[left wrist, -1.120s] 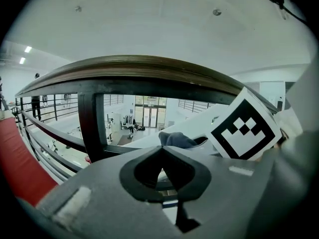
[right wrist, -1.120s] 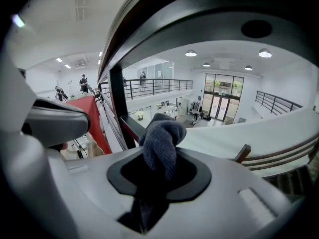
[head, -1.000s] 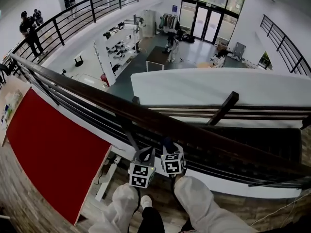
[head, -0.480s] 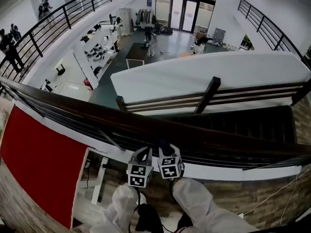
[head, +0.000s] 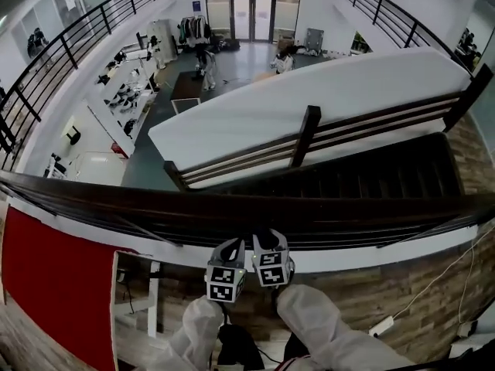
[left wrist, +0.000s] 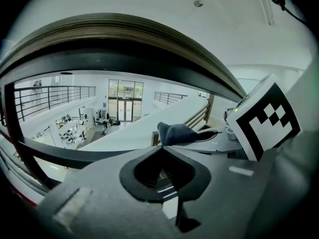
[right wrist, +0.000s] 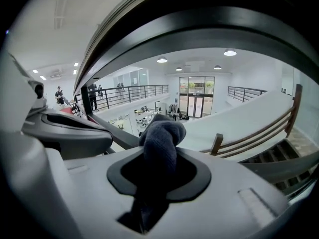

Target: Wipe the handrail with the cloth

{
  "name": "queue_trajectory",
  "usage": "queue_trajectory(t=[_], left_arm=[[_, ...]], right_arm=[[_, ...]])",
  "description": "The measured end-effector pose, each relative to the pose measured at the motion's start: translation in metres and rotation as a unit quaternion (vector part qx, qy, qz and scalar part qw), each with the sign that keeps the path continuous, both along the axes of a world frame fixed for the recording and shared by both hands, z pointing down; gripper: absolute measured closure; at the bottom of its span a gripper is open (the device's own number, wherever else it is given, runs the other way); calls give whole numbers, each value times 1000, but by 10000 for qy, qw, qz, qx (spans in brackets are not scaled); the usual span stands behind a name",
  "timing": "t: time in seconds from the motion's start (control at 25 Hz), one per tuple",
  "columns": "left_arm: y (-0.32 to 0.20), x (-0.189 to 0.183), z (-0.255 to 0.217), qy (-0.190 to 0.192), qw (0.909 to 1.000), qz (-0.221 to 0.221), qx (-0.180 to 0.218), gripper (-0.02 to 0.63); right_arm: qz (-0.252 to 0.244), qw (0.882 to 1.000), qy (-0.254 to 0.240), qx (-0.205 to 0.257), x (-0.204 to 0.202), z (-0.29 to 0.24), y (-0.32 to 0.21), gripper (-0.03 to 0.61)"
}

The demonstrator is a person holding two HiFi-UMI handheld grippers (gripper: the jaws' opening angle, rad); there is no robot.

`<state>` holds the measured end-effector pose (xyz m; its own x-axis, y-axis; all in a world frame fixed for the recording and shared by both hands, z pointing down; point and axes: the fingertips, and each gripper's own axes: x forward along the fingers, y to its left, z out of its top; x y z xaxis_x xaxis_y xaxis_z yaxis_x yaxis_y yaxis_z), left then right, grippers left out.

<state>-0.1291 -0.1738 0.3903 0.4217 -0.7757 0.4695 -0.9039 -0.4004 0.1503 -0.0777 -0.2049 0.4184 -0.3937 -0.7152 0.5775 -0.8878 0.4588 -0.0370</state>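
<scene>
Right tool [right wrist: 159,161]: jaws closed on the cloth [right wrist: 160,133], which fills the gap between them.
Cloth: dark and bunched; a rounded wad sticks out past the jaw tips, and the rest runs back down through the jaw hollow.
Left tool [left wrist: 160,151]: jaw tips together, with nothing between them; it sits just beside the right tool, on its left.
Handrail [head: 363,205]: a dark wooden rail crossing the whole head view from side to side, arching close above both tools in the gripper views.
Cloth to handrail: the wad sits just under the rail's near edge; whether they touch cannot be told.
Sleeves [head: 313,315]: white, behind both tools.
Beyond the rail: a staircase [head: 371,178] going down, and a red panel [head: 54,280] at lower left.
</scene>
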Motion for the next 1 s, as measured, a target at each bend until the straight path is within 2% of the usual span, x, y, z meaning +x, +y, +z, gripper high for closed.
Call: queue_trajectory(t=[0.32,0.64,1.0], left_arm=[[-7,63,-12,122,9987,503,-32,612],[-6,140,-5,268,9950,953,-143,613],[-8,213,1,327,9909,1297,-140,613]], right_arm=[[509,9986,100,51,69,-15,-7,483],[1009,9945,285,-3,155,-12,-7,485],[1365,9899,380,66,244,-12,-8,485]])
